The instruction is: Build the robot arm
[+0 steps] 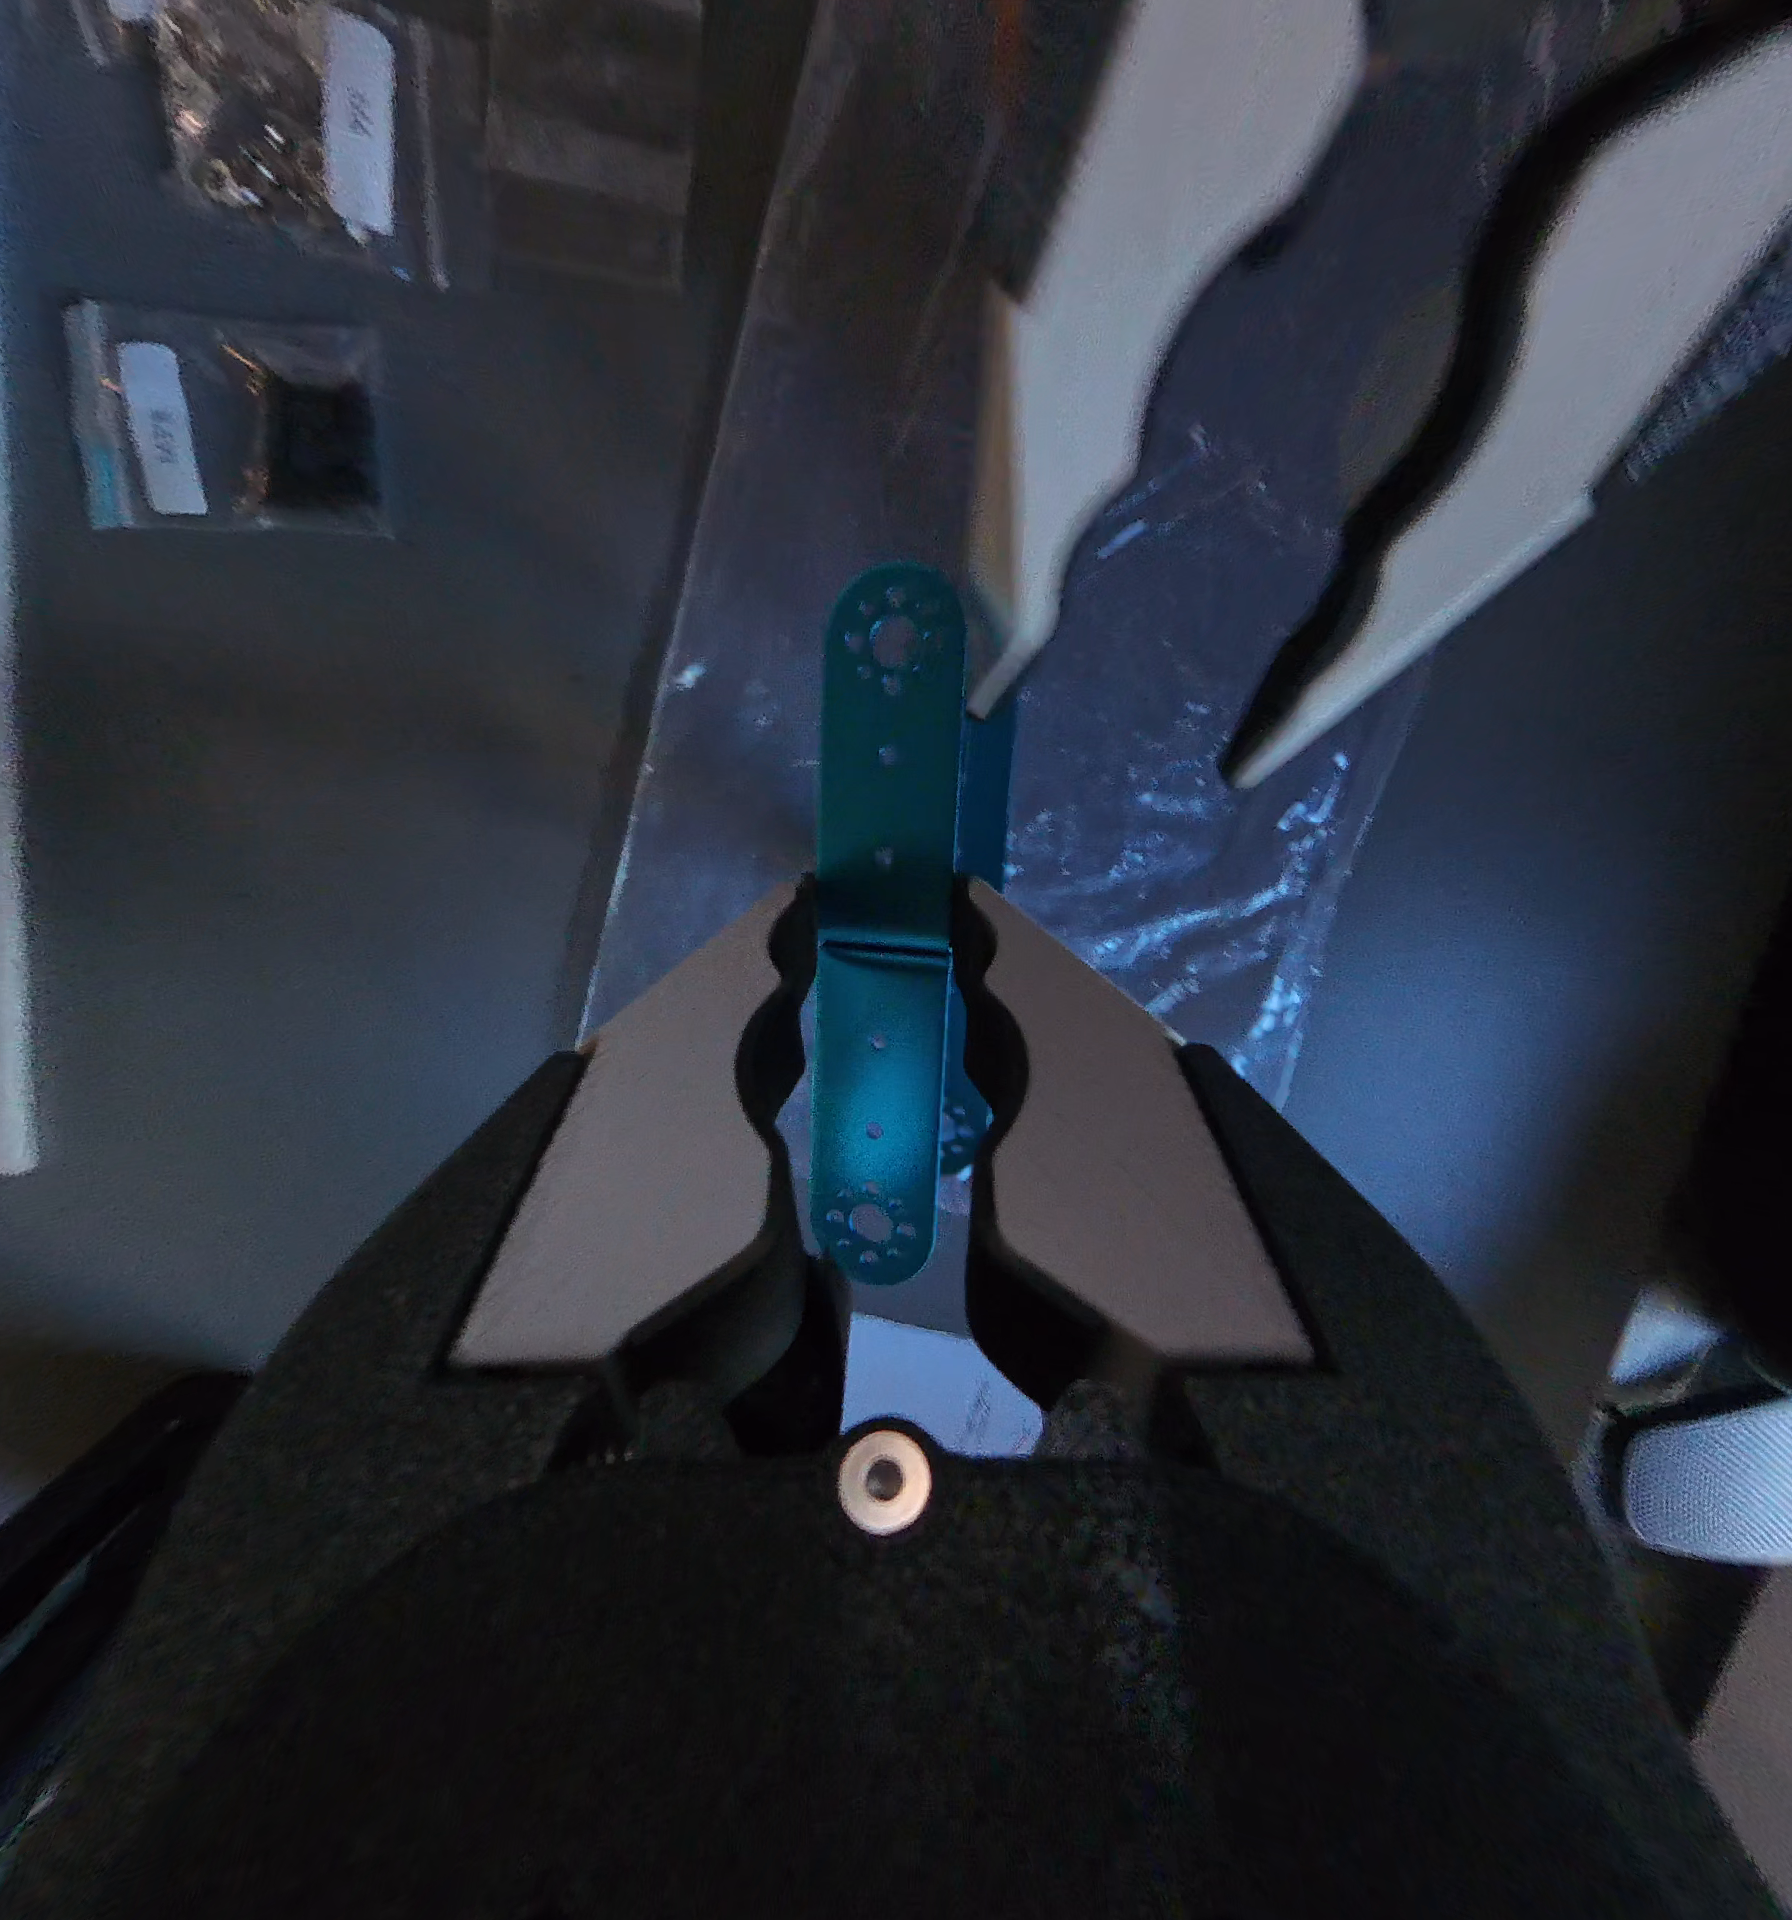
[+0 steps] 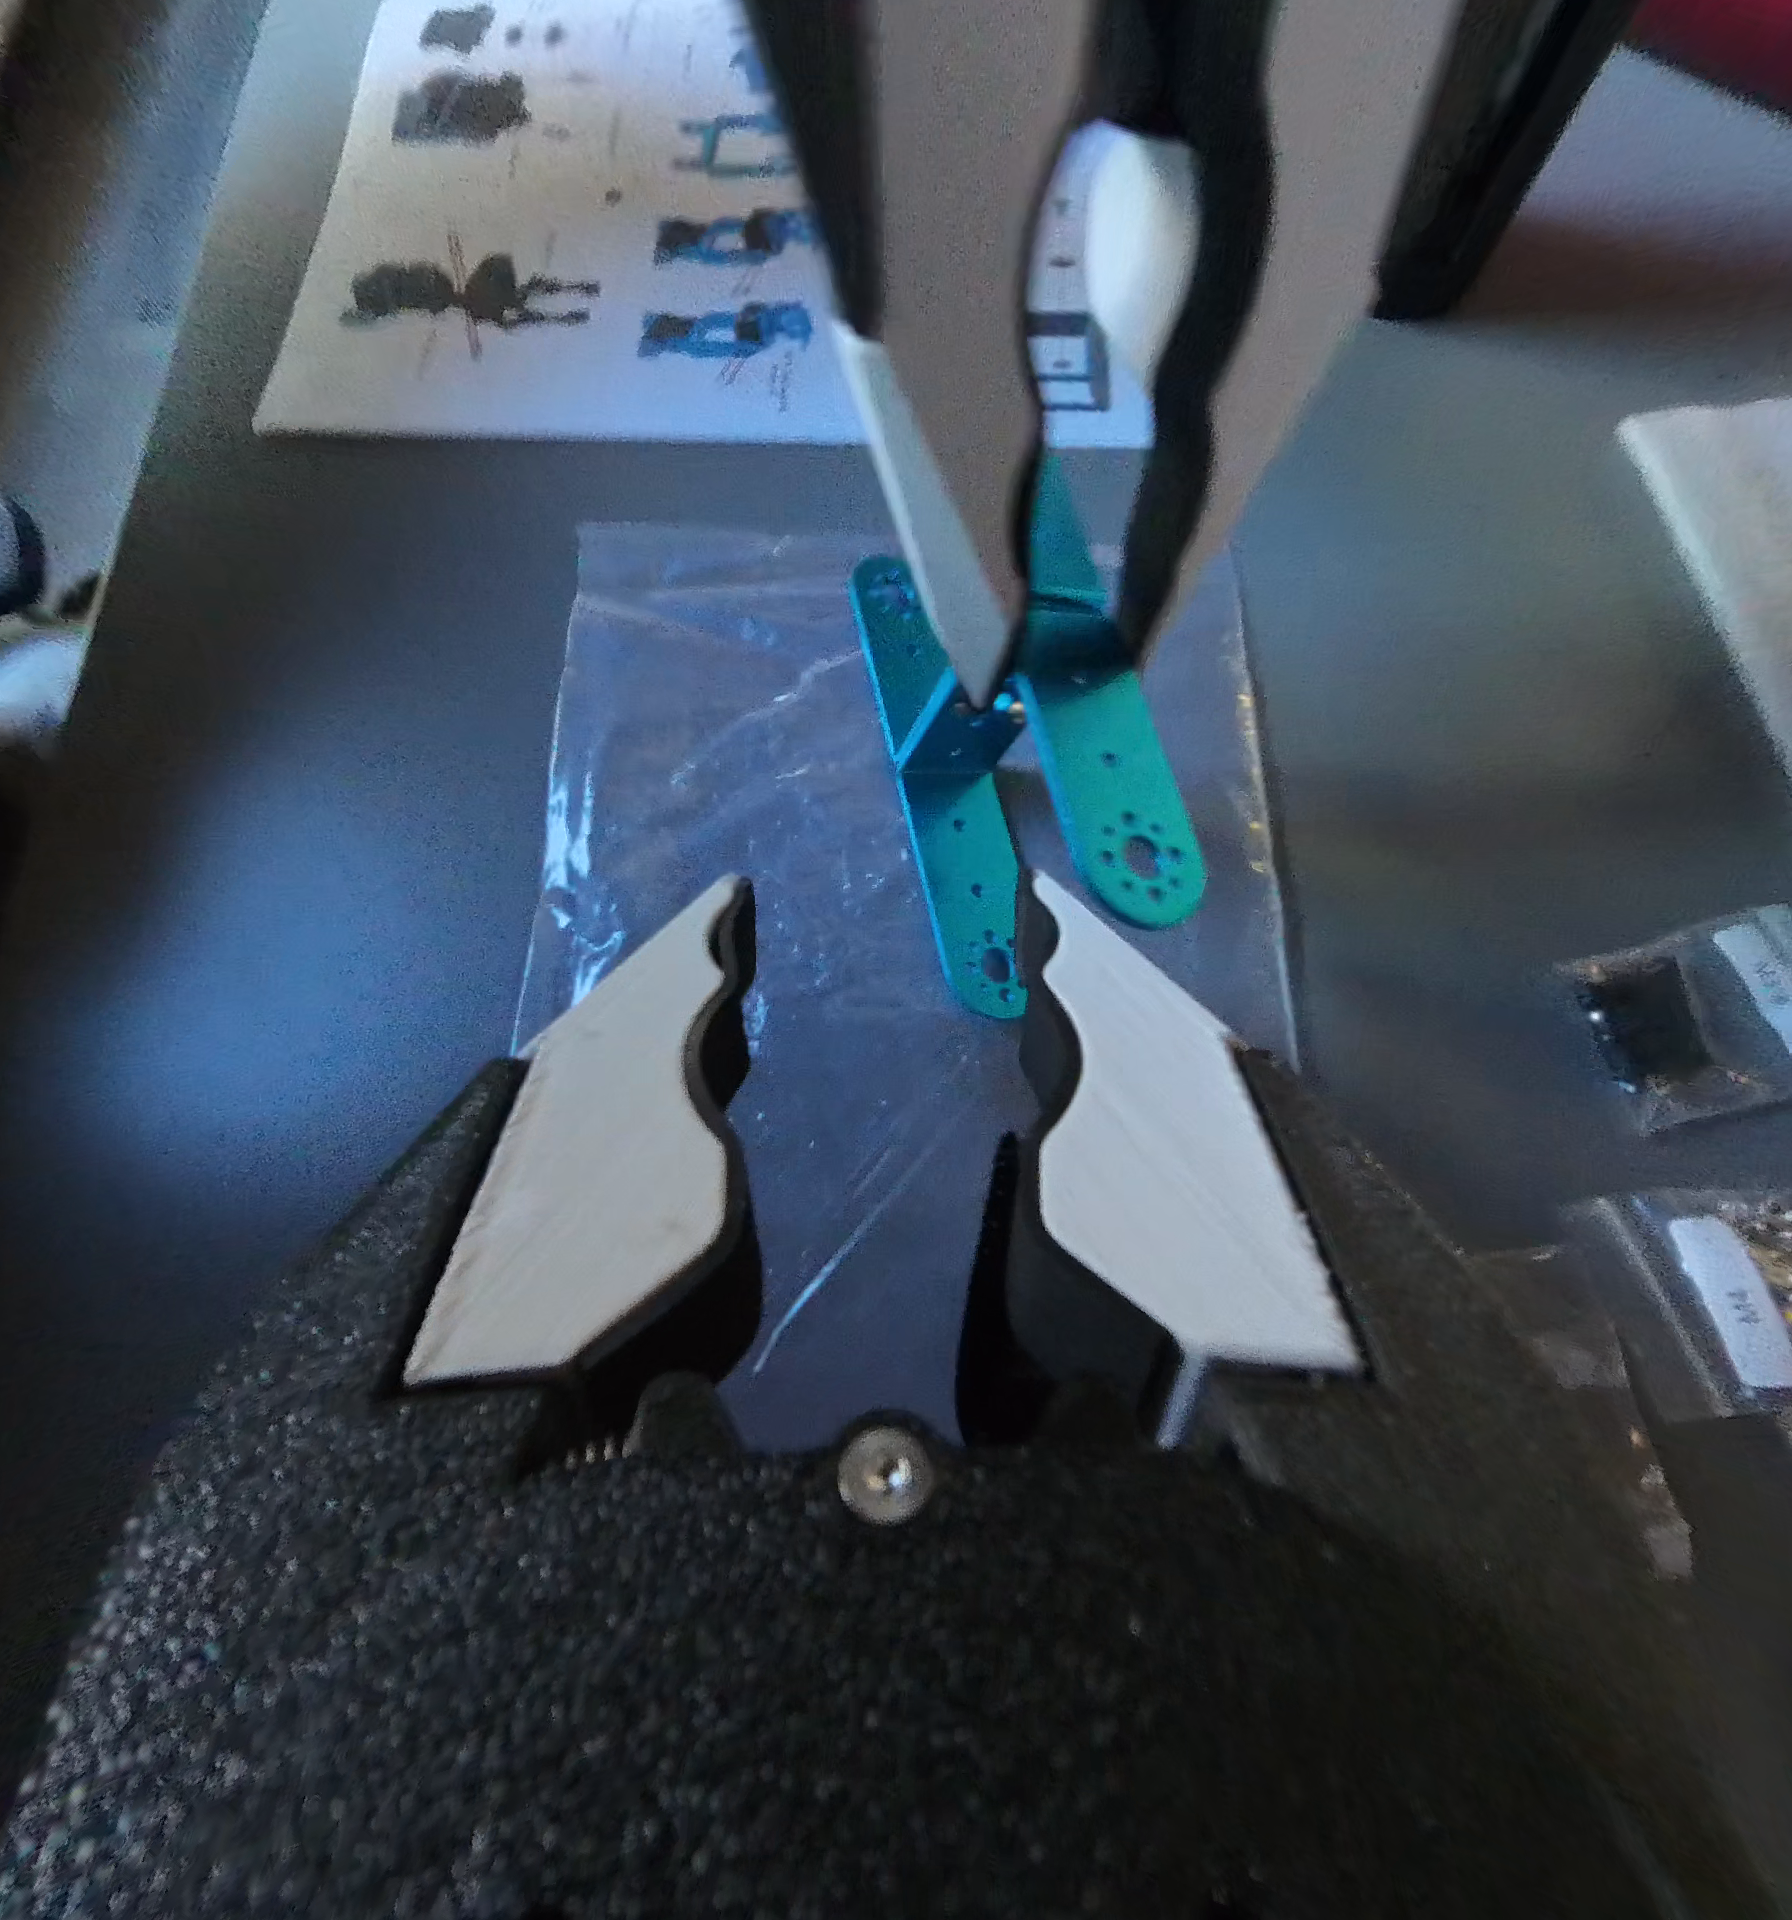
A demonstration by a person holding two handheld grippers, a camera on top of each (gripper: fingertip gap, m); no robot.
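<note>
The left gripper [image 1: 884, 883] is closed on a teal metal bracket [image 1: 890, 790], its two tips pressing the strip's edges at the fold; in the right wrist view this gripper comes down from above and pinches the bracket [image 2: 985, 748] at its middle block. The bracket's perforated arms angle outward over a clear plastic bag [image 2: 767, 852] lying flat on the dark grey surface [image 2: 300, 831]. The right gripper [image 2: 887, 894] is parted with nothing between its fingers, hovering above the bag just beside the bracket's near arm. Beyond the bag lies a printed sheet [image 2: 559, 260] with pictures of parts. To the right sit small labelled bags of hardware [image 2: 1702, 1018], well apart from the bracket.
</note>
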